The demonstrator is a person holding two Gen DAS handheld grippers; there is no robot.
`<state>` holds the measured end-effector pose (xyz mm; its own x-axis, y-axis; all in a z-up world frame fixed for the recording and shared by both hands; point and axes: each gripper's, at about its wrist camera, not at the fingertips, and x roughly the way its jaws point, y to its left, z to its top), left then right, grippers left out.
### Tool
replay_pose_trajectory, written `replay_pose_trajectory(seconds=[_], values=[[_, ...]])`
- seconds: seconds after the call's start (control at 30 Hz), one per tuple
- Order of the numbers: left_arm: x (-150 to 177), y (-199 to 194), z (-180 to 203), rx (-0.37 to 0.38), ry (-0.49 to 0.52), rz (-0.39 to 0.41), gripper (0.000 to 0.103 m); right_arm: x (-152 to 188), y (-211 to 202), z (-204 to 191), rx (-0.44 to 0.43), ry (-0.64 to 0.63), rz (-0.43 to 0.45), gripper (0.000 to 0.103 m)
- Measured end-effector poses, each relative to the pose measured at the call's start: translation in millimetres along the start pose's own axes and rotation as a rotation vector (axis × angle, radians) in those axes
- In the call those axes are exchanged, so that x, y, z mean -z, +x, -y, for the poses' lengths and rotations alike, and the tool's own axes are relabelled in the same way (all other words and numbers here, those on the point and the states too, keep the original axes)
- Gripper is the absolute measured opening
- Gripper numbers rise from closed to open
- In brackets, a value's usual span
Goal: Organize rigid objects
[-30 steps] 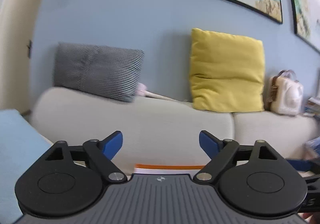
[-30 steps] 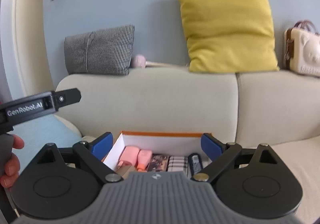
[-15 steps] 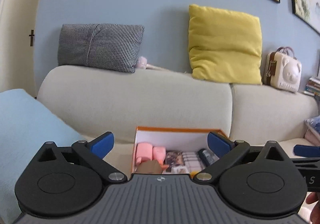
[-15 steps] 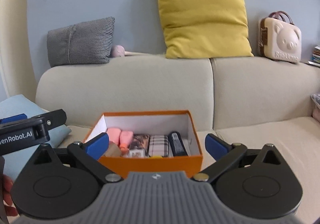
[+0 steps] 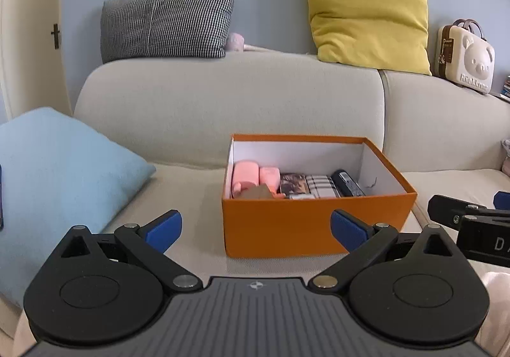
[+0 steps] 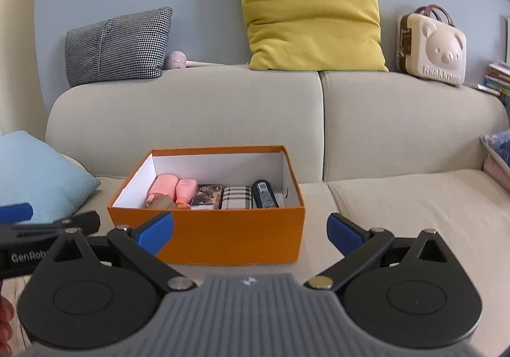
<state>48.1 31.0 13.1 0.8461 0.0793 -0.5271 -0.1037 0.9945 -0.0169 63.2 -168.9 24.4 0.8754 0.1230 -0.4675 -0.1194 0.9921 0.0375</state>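
An open orange box [image 5: 315, 223] [image 6: 223, 229] stands on the beige sofa seat. Inside lie two pink items [image 5: 245, 175] [image 6: 164, 185], a brown item [image 5: 256, 192], a dark patterned case [image 6: 208, 194], a plaid case [image 6: 236, 197] and a black device [image 6: 264, 194]. My left gripper [image 5: 255, 229] is open and empty, just in front of the box. My right gripper [image 6: 250, 231] is open and empty, also in front of the box. Each gripper shows at the edge of the other's view.
A light blue cushion [image 5: 54, 172] lies left of the box. On the sofa back sit a houndstooth pillow [image 5: 165, 23], a yellow pillow [image 5: 366, 9] and a cream bear case [image 5: 465, 60]. Folded fabric [image 6: 499, 149] lies at far right.
Both views have tilted down and drawn back, so the whole orange box and its contents now show. Both grippers stayed open.
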Motion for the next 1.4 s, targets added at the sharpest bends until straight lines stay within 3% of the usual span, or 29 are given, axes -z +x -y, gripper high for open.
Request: replay_pose_trajectory(seconds=[1.4], values=[[2.2, 0.5, 6.0, -0.01, 0.032, -0.053, 0.103, 7.0, 3.4, 1.2, -0.012, 0.024, -0.043, 0.101]])
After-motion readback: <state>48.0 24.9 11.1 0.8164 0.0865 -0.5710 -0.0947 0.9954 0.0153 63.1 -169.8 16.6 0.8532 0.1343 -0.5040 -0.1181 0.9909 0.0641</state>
